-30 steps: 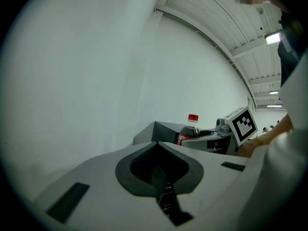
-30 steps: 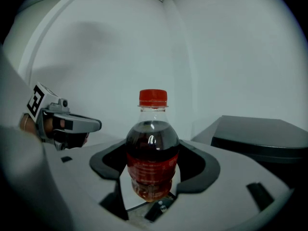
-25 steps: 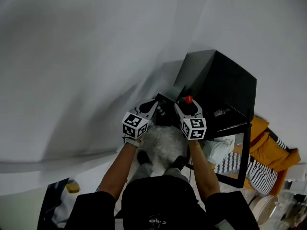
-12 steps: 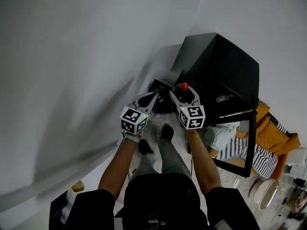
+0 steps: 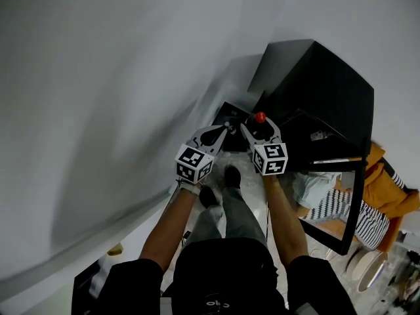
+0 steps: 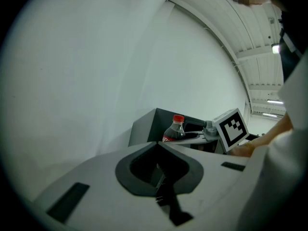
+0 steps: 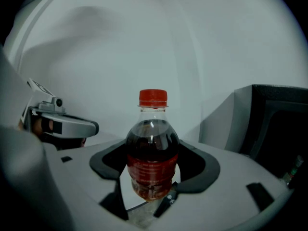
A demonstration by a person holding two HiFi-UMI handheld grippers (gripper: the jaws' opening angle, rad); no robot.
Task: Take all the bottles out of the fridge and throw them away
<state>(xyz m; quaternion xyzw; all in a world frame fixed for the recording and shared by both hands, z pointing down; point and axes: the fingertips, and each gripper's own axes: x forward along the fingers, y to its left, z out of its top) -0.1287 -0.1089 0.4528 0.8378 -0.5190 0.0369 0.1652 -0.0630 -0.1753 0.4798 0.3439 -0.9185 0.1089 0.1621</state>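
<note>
Right tongs (image 7: 151, 184) clamp the upright bottle (image 7: 153, 143); left tongs (image 6: 159, 162) seemingly closed, empty.

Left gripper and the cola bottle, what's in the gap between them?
Nothing. The left gripper view shows only open air between the left gripper and the bottle clamped in the right gripper.

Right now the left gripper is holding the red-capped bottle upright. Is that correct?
Not quite: the right gripper holds the red-capped bottle upright, as the right gripper view shows. The left gripper is shut with nothing between its jaws.
</note>
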